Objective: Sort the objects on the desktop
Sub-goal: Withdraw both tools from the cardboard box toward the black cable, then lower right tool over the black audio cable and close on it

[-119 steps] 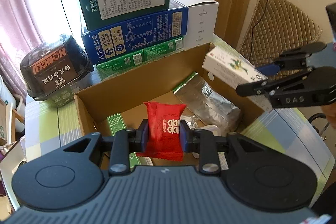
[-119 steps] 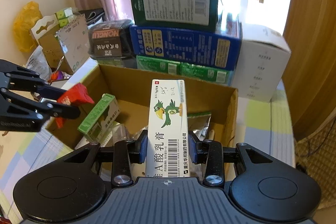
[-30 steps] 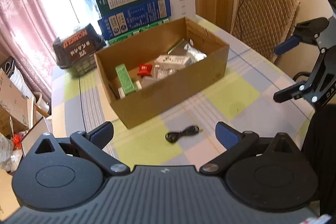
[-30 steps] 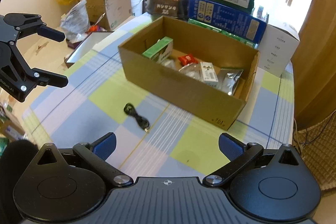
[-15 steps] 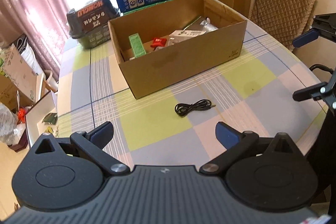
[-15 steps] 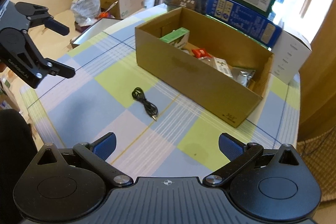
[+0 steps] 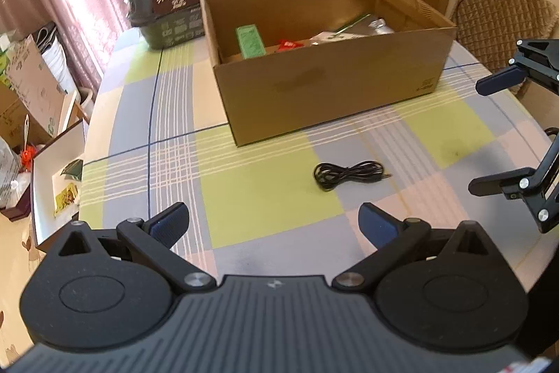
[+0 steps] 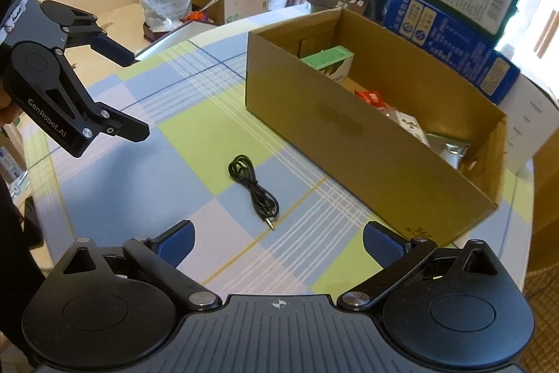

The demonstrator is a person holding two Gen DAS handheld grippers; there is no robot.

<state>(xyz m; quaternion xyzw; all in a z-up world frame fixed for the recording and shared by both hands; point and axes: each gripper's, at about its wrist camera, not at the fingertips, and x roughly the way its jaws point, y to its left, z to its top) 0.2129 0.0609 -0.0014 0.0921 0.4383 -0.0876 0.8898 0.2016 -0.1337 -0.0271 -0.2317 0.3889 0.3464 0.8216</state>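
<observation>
One black cable (image 7: 349,174) lay loose on the desk (image 7: 265,198) near its front edge, apart from the cardboard box (image 7: 332,86). Left tongs (image 7: 272,222) and right tongs (image 8: 277,242) both spread, empty. Risk: thin coil could slip or unravel if pinched off-centre.

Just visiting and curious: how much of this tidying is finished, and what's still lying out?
Mostly done, it seems. The cardboard box already holds a green carton, a red packet and a silver pouch. Nothing is in hand: the left gripper and right gripper are both open and empty. What looks left is the coiled black cable, lying on the checked tablecloth in front of the box.
</observation>
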